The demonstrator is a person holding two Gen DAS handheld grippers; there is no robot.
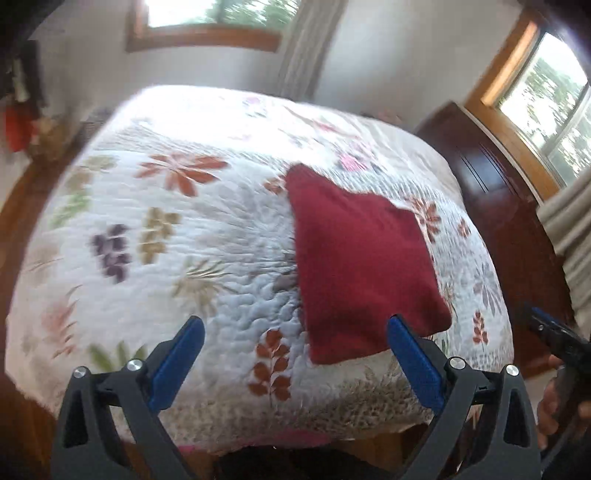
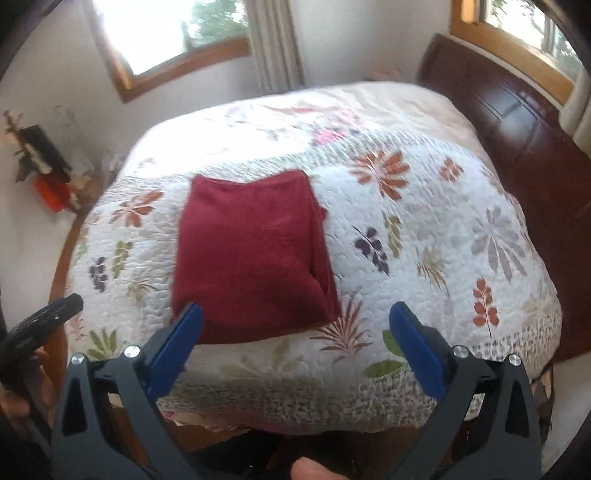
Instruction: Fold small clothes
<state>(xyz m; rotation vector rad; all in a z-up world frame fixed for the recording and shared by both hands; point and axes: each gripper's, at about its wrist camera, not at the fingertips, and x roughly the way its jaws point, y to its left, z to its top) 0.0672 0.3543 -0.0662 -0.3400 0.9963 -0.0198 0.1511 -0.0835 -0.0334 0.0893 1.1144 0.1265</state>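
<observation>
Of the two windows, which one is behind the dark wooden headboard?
The window at the right of the right wrist view, directly above the headboard; the other window is beside the curtain.

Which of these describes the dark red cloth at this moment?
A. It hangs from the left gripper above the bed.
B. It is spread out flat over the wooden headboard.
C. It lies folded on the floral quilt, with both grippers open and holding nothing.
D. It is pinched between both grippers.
C: the dark red cloth lies as a folded rectangle on the floral quilt, while the left gripper and right gripper stand wide open, empty.
</observation>
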